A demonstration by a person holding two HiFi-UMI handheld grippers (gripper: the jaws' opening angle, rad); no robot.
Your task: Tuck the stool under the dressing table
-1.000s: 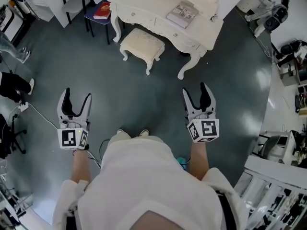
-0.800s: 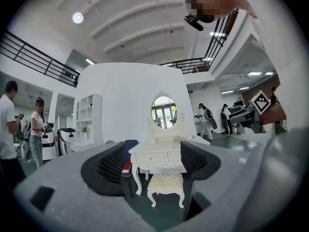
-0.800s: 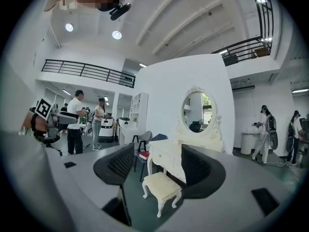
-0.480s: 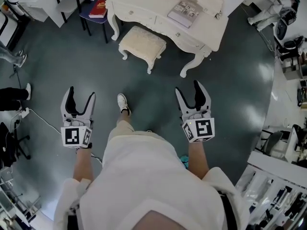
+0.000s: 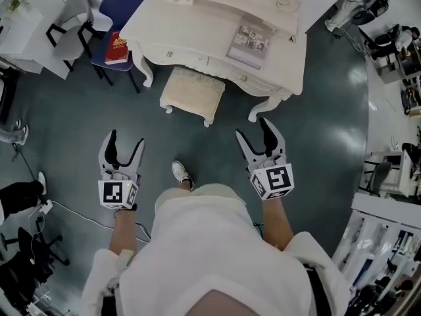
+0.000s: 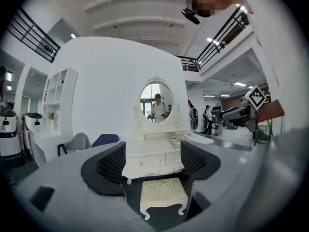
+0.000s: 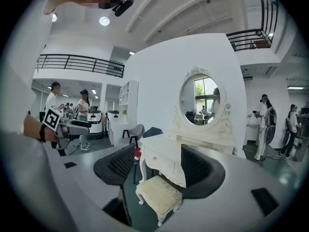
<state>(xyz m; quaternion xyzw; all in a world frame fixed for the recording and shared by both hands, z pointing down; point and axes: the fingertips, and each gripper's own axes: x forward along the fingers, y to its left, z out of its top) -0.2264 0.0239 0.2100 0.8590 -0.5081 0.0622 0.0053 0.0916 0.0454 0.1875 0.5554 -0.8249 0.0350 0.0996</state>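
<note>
From the head view, find the stool (image 5: 193, 95) on the floor between the front legs of the dressing table (image 5: 197, 18), nearer the left leg. Note its far edge about level with the table's front edge and most of the seat still out on the near side. Note also the left gripper (image 5: 125, 140) and right gripper (image 5: 253, 129) held near of it and well apart from it, fingers spread wide and empty on both, with a shoe (image 5: 181, 174) planted between. Judge the step as the approach. Close in square to the stool's near side, clear of the table's curved right leg (image 5: 260, 110).

In the left gripper view, see the stool (image 6: 163, 193) framed low between the wide-open fingers (image 6: 112, 166), with the drawers and the oval mirror (image 6: 155, 100) straight behind. Hold nothing here yet. Keep this centred line and lower toward the near edge of the seat frame rather than the soft cushion.

In the right gripper view, catch the stool (image 7: 159, 197) at a slant, low between equally wide, empty fingers (image 7: 120, 164), with the table's left end behind. Bring this gripper to the near right corner to match the left one. Then push low, slowly and evenly toward the far side, to keep the stool from turning or tipping and its legs from snagging the table's. Stop once the seat sits under the surface.
</note>
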